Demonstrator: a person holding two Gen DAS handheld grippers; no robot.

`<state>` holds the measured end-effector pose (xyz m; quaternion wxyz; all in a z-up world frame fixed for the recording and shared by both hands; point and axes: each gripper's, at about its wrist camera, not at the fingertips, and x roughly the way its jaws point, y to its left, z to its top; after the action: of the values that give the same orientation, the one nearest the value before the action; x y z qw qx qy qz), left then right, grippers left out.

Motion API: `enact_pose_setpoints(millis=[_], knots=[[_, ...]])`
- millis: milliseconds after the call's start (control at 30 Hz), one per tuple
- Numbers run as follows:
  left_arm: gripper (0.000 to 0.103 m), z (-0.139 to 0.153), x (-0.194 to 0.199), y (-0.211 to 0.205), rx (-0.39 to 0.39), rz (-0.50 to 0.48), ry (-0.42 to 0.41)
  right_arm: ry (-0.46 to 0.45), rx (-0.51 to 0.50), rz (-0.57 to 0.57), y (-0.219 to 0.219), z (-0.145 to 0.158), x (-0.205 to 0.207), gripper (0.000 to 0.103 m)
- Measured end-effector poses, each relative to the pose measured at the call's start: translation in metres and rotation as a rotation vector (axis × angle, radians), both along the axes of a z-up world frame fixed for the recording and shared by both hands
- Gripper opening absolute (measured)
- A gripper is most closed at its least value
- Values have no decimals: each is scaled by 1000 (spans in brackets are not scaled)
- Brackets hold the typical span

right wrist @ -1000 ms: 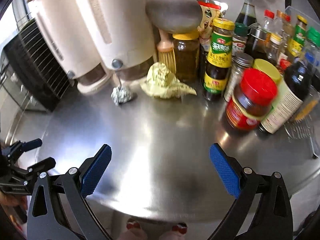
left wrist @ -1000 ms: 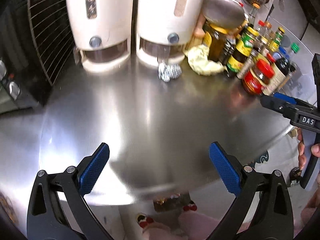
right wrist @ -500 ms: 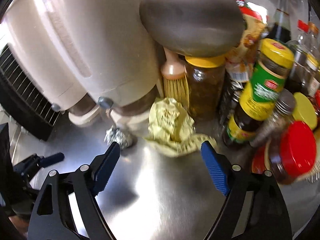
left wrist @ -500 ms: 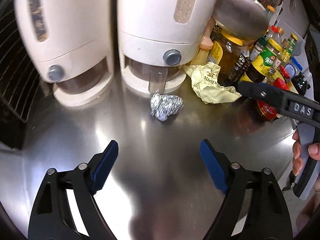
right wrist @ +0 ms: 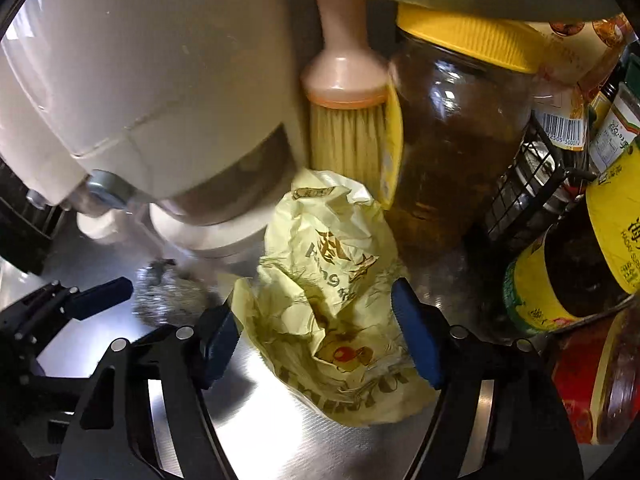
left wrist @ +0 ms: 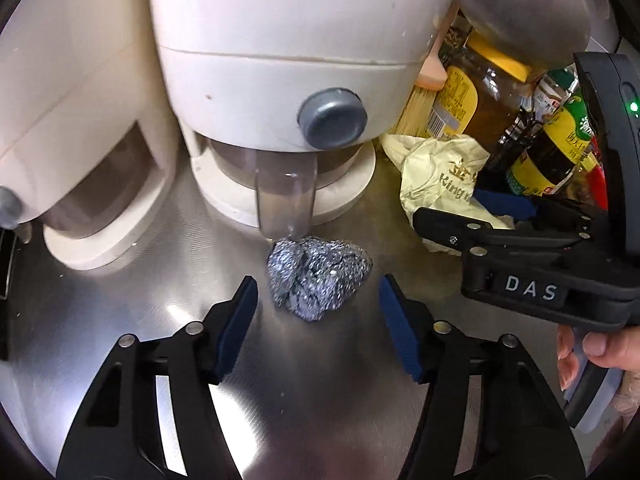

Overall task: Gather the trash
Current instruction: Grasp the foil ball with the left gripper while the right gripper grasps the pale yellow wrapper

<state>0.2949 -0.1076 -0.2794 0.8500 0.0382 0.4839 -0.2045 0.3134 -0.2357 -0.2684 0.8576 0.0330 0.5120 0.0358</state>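
A crumpled foil ball (left wrist: 316,280) lies on the steel counter (left wrist: 320,408), just in front of a cream dispenser's clear spout. My left gripper (left wrist: 316,300) straddles it; its jaws are closing, and both blue pads stand just off the ball's sides. To the right lies a crumpled yellow wrapper (right wrist: 328,304) with printed lettering. My right gripper (right wrist: 316,312) has the wrapper between its closing jaws, with the pads at its edges and no visible squeeze. In the right wrist view the foil ball (right wrist: 168,296) is a blur at the left.
Two cream dispensers (left wrist: 260,80) (left wrist: 60,120) stand close behind the trash. A pink-handled brush (right wrist: 344,120), a yellow-lidded jar (right wrist: 460,140), a black wire rack (right wrist: 520,184) and several sauce bottles crowd the right. A hand (left wrist: 600,344) holds the right gripper.
Both grippers have moved forward and down toward the counter's back. Each pair of jaws has narrowed. The foil ball now sits between the left pads and the wrapper between the right pads.
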Motion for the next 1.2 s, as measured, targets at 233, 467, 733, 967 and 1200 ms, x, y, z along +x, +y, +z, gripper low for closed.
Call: enact_pose_setpoints(millis=[233,467,733,967,1200], knots=[[47,-10,9,-8,0,-27,6,0,-21,32,2,-9,3,47],[39,-10,9,-3,-19,-49,0,4,6,24,2,-12,-9,38],[37,1,-13,8,-16,-66,-1,9,47,17,-5,-8,-36,34],[37,12,-43,16,-15,-69,-1,12,51,25,-4,-6,-81,26],[38,15,-94,24,-27,-60,10,9,66,24,-6,-1,-126,24]])
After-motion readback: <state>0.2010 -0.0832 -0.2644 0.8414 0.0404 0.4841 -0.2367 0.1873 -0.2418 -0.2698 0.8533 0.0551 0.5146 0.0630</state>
